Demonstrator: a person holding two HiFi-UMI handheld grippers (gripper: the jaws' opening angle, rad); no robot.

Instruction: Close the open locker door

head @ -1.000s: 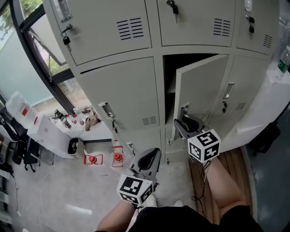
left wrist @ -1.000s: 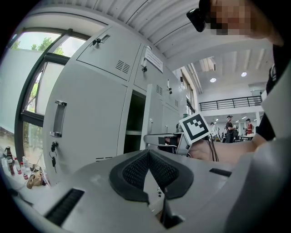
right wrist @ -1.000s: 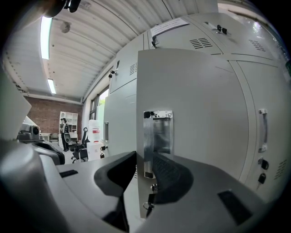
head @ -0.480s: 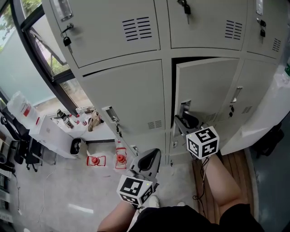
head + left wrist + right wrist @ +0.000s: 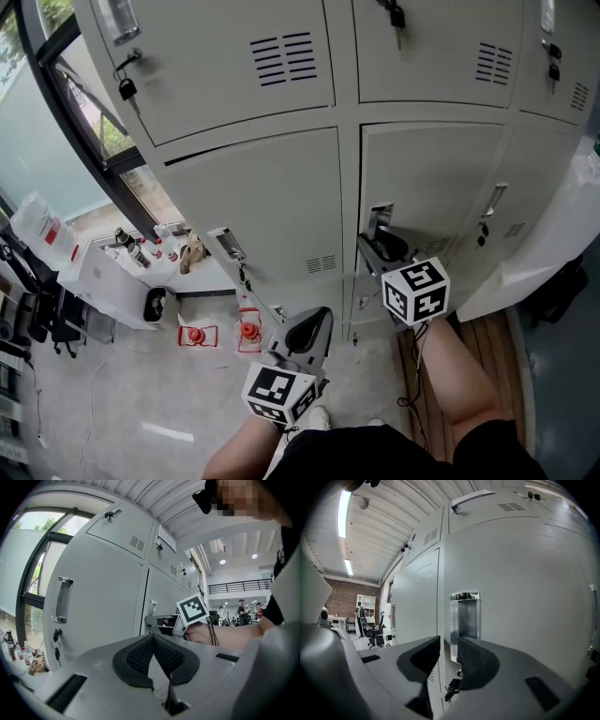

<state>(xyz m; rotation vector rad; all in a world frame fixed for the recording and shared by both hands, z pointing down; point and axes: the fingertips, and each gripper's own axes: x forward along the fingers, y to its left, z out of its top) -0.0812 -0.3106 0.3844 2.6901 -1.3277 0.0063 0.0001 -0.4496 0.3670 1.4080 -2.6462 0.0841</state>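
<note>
The locker door (image 5: 431, 178) is seen right in front of the right gripper (image 5: 375, 251). Its handle (image 5: 378, 220) is just past the jaw tips. The jaws are held a little apart, and nothing is held between them. Whether the tips touch the door cannot be told.

The left gripper (image 5: 314, 328) is held lower down, away from the door. Its jaws are pressed together, and nothing is held.

The door is pale grey and flat, and it is shut level with the doors around it. The shiny handle is set near its left edge.

A key (image 5: 451, 686) under the handle is shown only in the right gripper view. The right gripper's side, with its marked cube (image 5: 192, 609), is shown only in the left gripper view.
</note>
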